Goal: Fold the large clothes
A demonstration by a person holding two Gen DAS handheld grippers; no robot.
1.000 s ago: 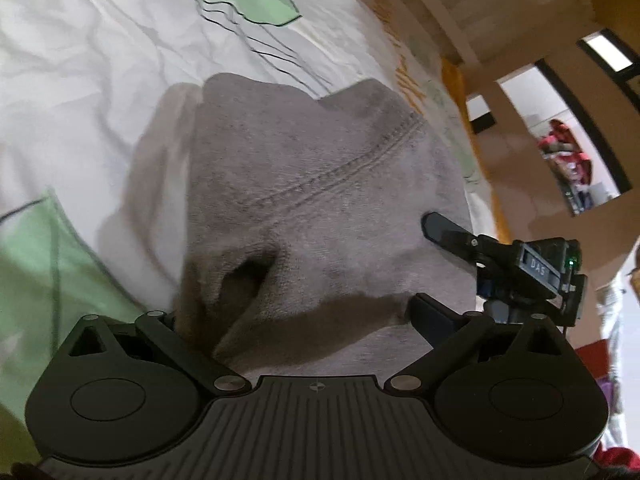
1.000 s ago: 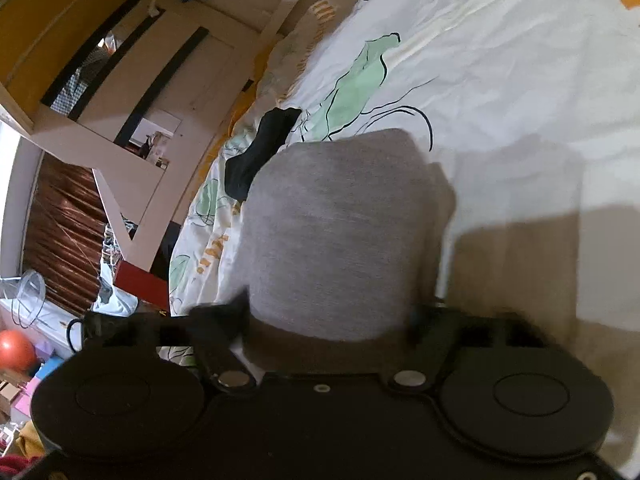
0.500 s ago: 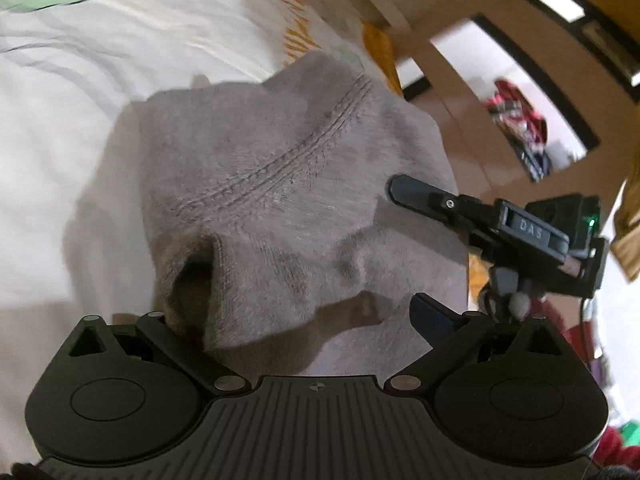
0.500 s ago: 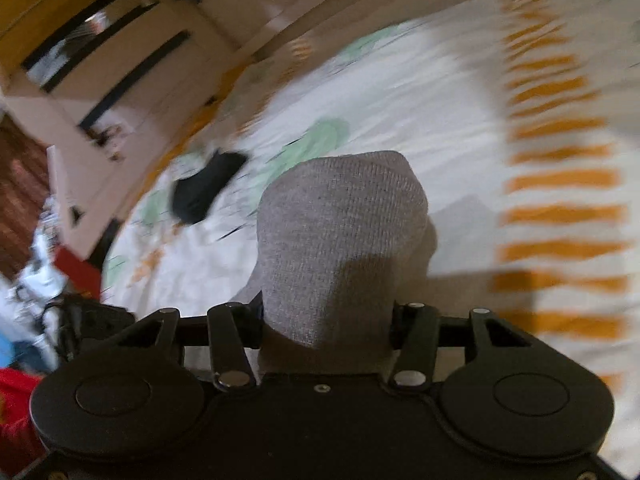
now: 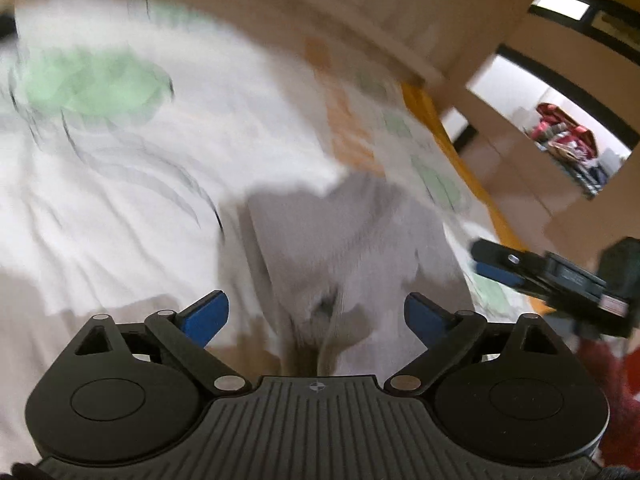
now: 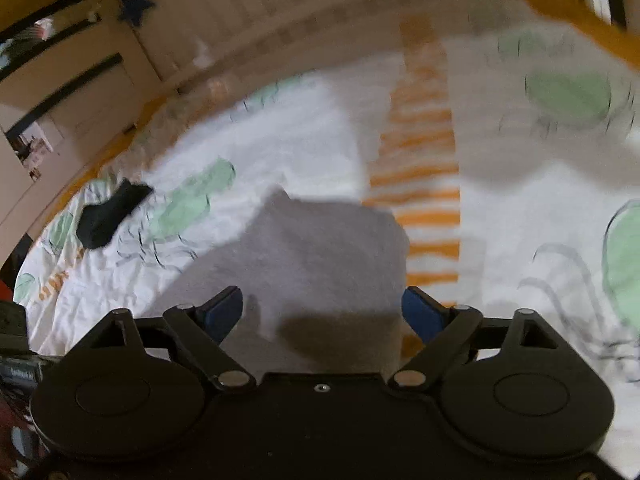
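the left hand-held gripper (image 5: 316, 312) fills the 6 o'clock edge of its own view, its blue-padded fingers (image 5: 206, 314) spread wide and released, nothing pinched between them. just past the pads lies the grey garment (image 5: 340, 248), a soft bunched heap running from 6 o'clock up toward the middle of the frame, with a seam down it and a dark fold near the gripper body. the garment rests on the bed sheet (image 5: 120, 208), white with green patches and thin dark lines, which spreads toward 9 and 11 o'clock; all of this is blurred. at 3 o'clock the right hand-held gripper (image 5: 500, 266) reaches in from the side, beside the garment's edge. beyond the bed, at 2 o'clock, a mirror (image 5: 560, 136) or opening shows red clutter.

in the right wrist view the right hand-held gripper (image 6: 322, 312) also has its fingers apart and let go, the grey garment (image 6: 316, 256) sitting between and ahead of them, a shadow across its near part. the bed sheet (image 6: 320, 128) carries orange stripes at 12 to 1 o'clock and green shapes at 2 o'clock. a small black cloth (image 6: 108, 216) lies well apart at 9 o'clock. farthest, at 11 o'clock, a dark star (image 6: 136, 4) hangs on the wall.
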